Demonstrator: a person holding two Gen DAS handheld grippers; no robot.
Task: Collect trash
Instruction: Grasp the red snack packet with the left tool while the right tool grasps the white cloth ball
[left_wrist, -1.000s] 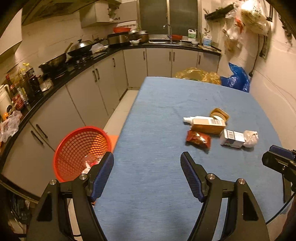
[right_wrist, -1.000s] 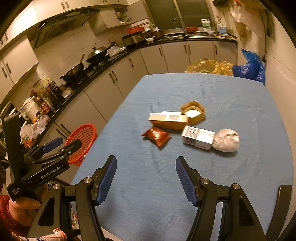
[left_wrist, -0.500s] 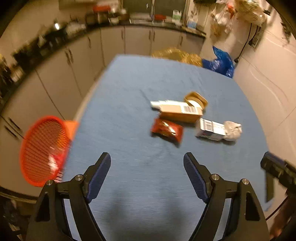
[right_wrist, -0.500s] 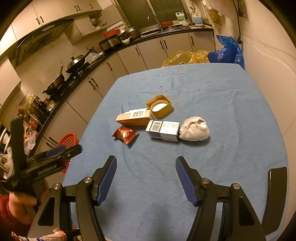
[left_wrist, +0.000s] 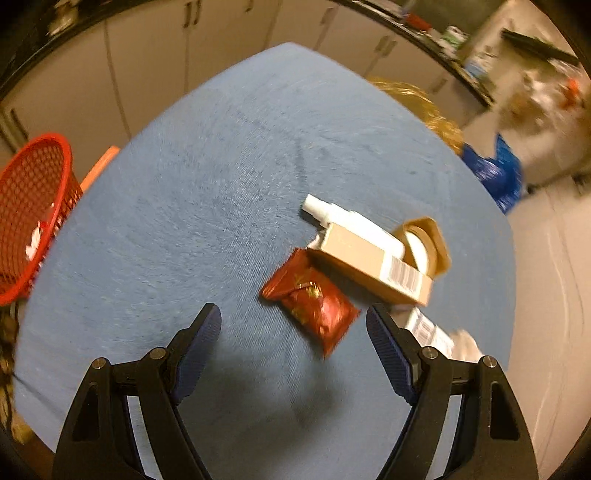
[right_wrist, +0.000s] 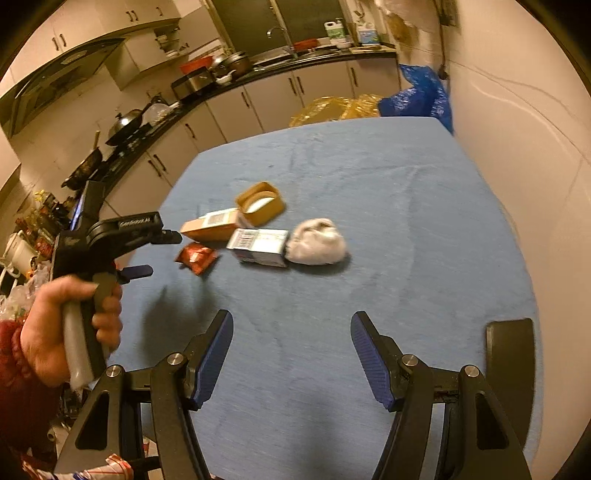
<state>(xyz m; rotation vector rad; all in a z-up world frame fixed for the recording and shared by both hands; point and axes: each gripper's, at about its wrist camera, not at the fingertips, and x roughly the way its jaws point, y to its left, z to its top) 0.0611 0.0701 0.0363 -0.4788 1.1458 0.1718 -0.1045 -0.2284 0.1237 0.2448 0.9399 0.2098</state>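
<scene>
Ahead of my blue-padded left gripper (left_wrist: 293, 325): a red, gold-printed packet (left_wrist: 314, 302), a tan barcoded box (left_wrist: 373, 264), a blue cloth-covered table (left_wrist: 207, 192). Far to its left: a red mesh basket (left_wrist: 33, 206).

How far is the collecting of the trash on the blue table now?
Done: the red mesh basket beside the blue-covered table already holds some scraps.

In hand: nothing. The left gripper is open near the red foil packet; the right gripper is open over bare cloth.

Left: the packet, long tan carton, small white box, round tan tub and crumpled white tissue.
</scene>
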